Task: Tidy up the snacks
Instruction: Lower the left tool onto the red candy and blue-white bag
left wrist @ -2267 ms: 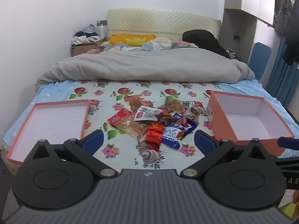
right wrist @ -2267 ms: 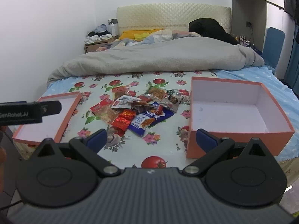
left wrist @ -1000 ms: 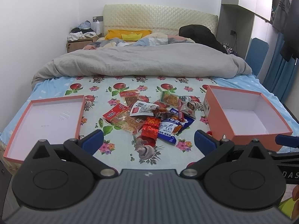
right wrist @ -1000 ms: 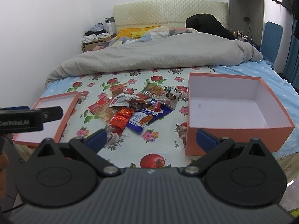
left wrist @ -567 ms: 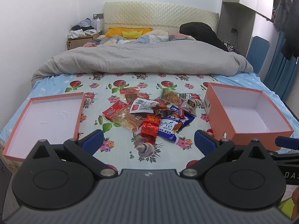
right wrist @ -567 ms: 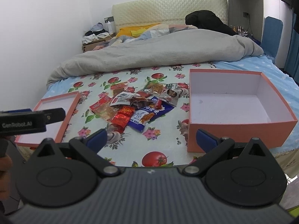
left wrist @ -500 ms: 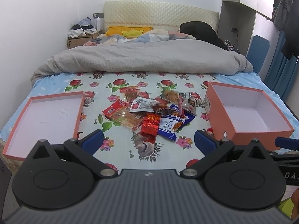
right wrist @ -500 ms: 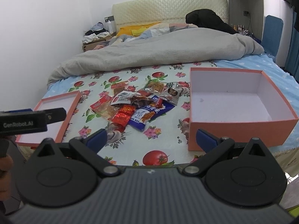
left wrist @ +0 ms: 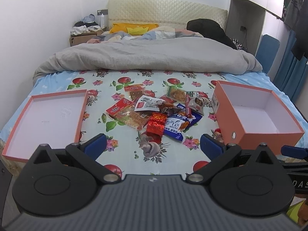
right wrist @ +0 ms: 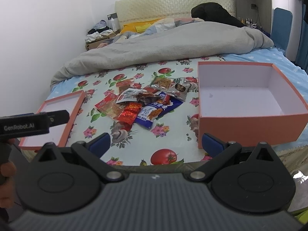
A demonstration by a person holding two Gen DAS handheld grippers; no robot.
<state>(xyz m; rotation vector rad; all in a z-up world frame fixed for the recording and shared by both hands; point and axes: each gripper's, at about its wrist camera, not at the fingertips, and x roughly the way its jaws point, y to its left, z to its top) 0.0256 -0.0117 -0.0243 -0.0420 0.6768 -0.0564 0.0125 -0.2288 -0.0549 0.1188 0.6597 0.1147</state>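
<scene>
A pile of snack packets [left wrist: 159, 111] lies on the flowered sheet in the middle of the bed; it also shows in the right wrist view [right wrist: 142, 102]. It includes a red foil packet [left wrist: 156, 124] and a blue packet [left wrist: 179, 124]. An empty orange box [left wrist: 256, 113] stands to the right [right wrist: 248, 100]. Its shallow lid [left wrist: 46, 119] lies upturned to the left [right wrist: 55, 115]. My left gripper [left wrist: 153, 146] is open and empty, short of the pile. My right gripper [right wrist: 156, 142] is open and empty above the bed's near edge.
A grey duvet [left wrist: 150, 57] covers the far half of the bed. A headboard [left wrist: 165, 13], pillows and a black bundle [left wrist: 207, 28] lie behind. A white wall runs along the left. A blue chair [left wrist: 266, 52] and curtains stand on the right.
Both grippers have drifted slightly, so the view of the bed shifts a little. Both stay open and empty. The snacks, box and lid have not moved.
</scene>
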